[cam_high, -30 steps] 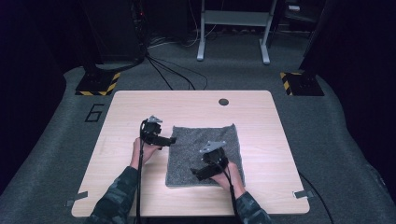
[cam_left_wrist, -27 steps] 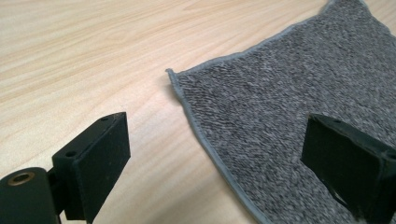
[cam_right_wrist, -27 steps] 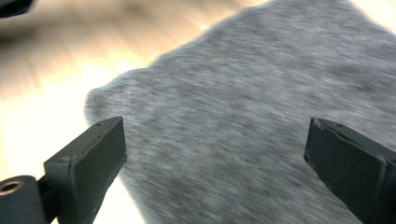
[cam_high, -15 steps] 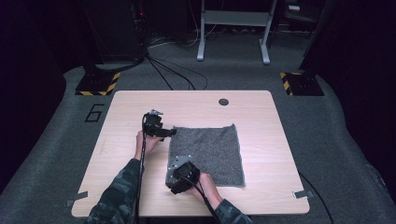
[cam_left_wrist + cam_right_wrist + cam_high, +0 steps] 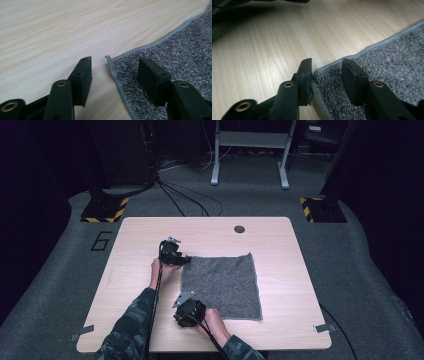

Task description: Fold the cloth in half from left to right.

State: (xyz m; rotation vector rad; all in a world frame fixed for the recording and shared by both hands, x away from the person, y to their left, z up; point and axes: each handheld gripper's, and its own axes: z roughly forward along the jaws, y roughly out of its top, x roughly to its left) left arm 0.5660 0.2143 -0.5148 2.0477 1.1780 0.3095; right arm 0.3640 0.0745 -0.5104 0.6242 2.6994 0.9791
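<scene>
High view: person's camo sleeves [image 5: 131, 327] are coming in from the near edge of the light wood table [image 5: 140, 250]. Right gripper [image 5: 186, 315] is sitting nearest, at the near-left corner of the grey speckled cloth [image 5: 222, 282]. Right gripper view: jaws are standing apart, straddling that corner [image 5: 318, 71]; one jaw is touching the hemmed edge from the bare-wood side, the other is resting over the fabric. Nothing is clamped.

Farther in, left gripper [image 5: 176, 259] is sitting at the cloth's far-left corner, the hand [image 5: 161, 269] holding it from the bare-wood side. Left gripper view: jaws are spread wide, the corner [image 5: 109, 59] is lying between them with a clear gap on the wood side; the other jaw is over the fabric. Not gripping either.

Cloth is lying flat, roughly square, right of the table's centre, hem visible along the edges. Cables are trailing from both grippers back toward the person.

Beyond the cloth, a round dark grommet [image 5: 239, 229] is sitting near the table's far edge. Past the table: grey carpet, a "6" [image 5: 102, 240] marked on the floor, two black bases with yellow-black hazard striping [image 5: 104, 209], loose cables, a grey metal stand [image 5: 249, 150].
</scene>
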